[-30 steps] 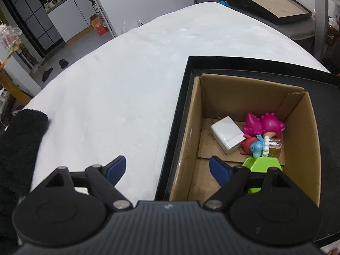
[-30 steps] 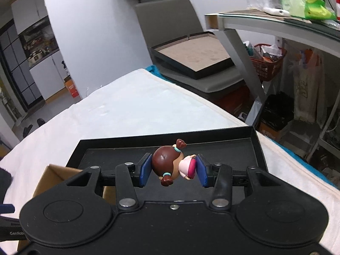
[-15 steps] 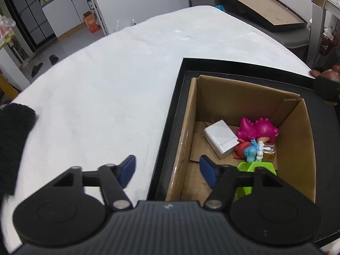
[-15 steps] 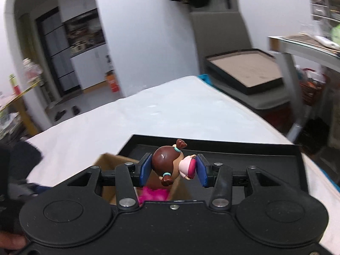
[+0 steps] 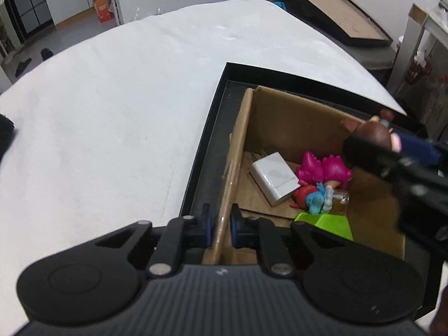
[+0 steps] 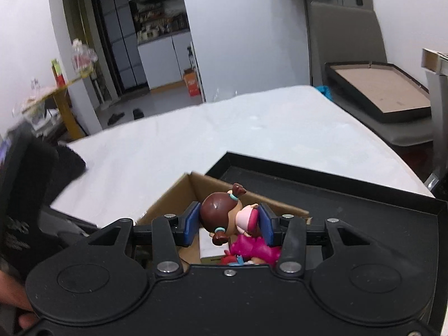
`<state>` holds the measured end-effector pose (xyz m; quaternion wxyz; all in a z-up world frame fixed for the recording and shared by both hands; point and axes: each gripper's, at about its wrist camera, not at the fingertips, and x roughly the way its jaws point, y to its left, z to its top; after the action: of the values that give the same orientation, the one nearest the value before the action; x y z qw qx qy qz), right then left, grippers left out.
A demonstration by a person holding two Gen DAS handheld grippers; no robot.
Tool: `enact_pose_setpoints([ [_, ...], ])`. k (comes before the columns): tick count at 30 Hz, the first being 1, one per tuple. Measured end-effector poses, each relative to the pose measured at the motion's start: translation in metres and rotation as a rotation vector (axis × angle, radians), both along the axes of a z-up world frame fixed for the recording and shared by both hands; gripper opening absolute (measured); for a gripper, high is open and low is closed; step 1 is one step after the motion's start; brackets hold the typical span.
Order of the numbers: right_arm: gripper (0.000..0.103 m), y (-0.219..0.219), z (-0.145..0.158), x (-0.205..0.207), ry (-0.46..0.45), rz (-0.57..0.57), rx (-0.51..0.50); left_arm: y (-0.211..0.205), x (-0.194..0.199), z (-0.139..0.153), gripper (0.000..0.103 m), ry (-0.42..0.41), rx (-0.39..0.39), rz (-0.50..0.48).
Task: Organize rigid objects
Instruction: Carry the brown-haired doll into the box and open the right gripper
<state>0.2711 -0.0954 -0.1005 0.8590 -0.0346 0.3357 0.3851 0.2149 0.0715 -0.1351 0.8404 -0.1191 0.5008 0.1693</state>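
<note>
Desk (image 5: 117, 112): a wide surface under a white cover, on which everything else is carried.

Black tray (image 5: 208, 128): shallow and rimmed, set at the desk's near right; the box is held inside it.

Cardboard box (image 5: 294, 117): open-topped, standing in the tray. Its left wall is gripped near the close corner by the left tool (image 5: 221, 225), whose blue pads are clenched on the cardboard from both sides, so the box is steadied.

Right tool (image 6: 229, 224): held over the box opening, clenched on a doll with both pads pressed against its head.

White block (image 5: 275, 177): lying flat on the box floor, toward the left.

Green piece (image 5: 324, 224): at the box's near end, partly hidden behind the left tool.

Pink toy (image 5: 322, 168): on the box floor, just beside the white block.

Doll (image 6: 226, 215): brown-haired with small pigtails, carried on its side in the air above the toys already stowed, not yet in the box.

Small red and blue figure (image 5: 310, 197): touching the pink toy.

Step in hand, as judged: delivery of the doll into the box. The next move is judged to call for the right tool being lowered into the opening and released over a bare patch of floor, while the wall is kept gripped.
</note>
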Motion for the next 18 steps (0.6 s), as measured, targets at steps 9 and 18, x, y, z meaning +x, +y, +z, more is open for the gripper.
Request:
enact_pose_setpoints([
  [9,0.046,0.026,-0.008,-0.012,-0.051,0.033,-0.103,0.001,0.004,-0.001,0.011,0.000,-0.009,-0.032],
  [18,0.046,0.007,-0.001,-0.021,-0.072,-0.015,-0.091,-0.001,0.005,0.011,0.012,0.026,0.007,-0.044],
])
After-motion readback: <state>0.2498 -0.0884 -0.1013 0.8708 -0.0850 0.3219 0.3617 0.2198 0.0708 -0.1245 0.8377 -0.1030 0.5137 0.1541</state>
